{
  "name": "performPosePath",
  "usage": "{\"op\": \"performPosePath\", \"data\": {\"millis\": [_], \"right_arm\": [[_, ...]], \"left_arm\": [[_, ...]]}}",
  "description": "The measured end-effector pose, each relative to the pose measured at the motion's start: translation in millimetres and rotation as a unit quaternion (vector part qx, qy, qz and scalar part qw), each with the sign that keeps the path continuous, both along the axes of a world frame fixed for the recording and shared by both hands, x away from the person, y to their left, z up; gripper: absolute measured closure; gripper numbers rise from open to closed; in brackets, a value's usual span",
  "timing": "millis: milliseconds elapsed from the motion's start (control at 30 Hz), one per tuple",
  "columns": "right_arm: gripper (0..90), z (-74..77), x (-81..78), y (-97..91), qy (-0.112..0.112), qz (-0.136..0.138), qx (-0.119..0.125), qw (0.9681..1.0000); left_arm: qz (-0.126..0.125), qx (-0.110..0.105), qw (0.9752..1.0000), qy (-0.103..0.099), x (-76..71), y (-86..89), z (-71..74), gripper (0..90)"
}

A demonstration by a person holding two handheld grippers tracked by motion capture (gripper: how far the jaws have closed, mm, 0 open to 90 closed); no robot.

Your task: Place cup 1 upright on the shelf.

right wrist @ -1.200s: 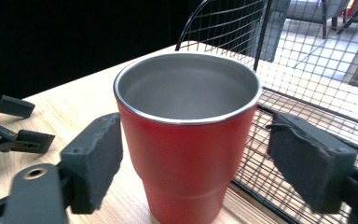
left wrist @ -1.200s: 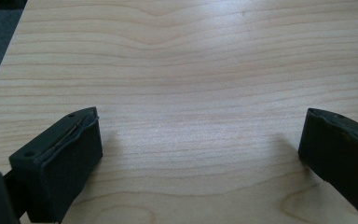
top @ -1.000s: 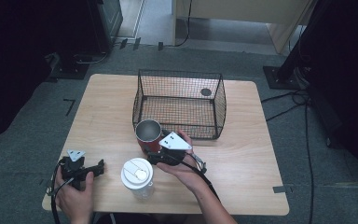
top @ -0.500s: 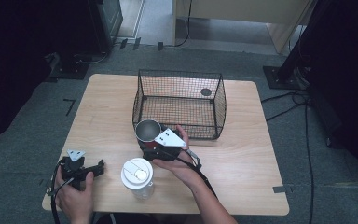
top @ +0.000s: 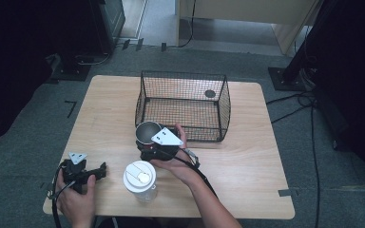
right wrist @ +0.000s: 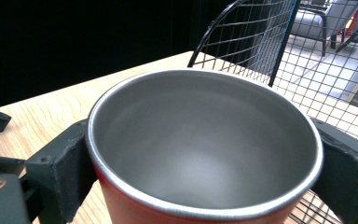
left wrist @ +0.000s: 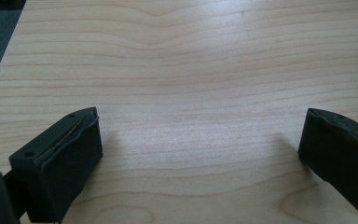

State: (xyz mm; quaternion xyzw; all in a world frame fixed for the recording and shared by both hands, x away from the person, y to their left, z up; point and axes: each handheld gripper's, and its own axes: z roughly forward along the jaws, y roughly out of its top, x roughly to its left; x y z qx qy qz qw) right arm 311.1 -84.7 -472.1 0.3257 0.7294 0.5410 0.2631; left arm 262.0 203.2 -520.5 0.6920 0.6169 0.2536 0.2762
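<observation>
A red metal cup [top: 148,131] with a steel inside stands upright on the table, just in front of the wire basket's near left corner. My right gripper [top: 146,143] reaches it from the near right. Its jaws have just been opening and now stand on either side of the cup [right wrist: 205,140], close against its wall without a clear squeeze. The right gripper [right wrist: 204,161] has one dark pad at each side of the rim. My left gripper [top: 101,170] rests near the table's front left, held in a hand. The left gripper [left wrist: 200,154] is open over bare wood.
A black wire basket [top: 183,74] stands at the table's back middle, with a small dark disc inside near its far right corner. A clear container with a white lid [top: 140,178] stands near the front edge between the two hands. The wooden table [top: 247,156] has bare wood at the right.
My right gripper has slid left to the cup and spread its jaws, which now straddle it. The cup, the lidded container and the left hand have stayed put.
</observation>
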Motion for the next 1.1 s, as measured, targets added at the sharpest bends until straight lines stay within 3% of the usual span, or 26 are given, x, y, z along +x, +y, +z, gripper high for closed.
{"op": "performPosePath", "data": {"millis": [233, 600, 1100], "right_arm": [[4.0, -1.6, 2.1, 5.0, 0.003, 0.013, -0.028, 0.9995], [6.4, -0.8, 2.9, 7.1, 0.023, 0.007, -0.017, 0.9996], [7.0, -0.7, -12.5, -12.9, 0.008, 0.009, -0.023, 0.9997]], "left_arm": [[-0.001, 0.001, 1.0, 0.001, 0.0, 0.0, 0.1, 0.1], [-0.001, 0.0, 1.0, 0.0, 0.0, 0.0, 0.1, 0.0], [-0.001, 0.0, 1.0, 0.001, 0.0, 0.0, 0.1, 0.0]]}}
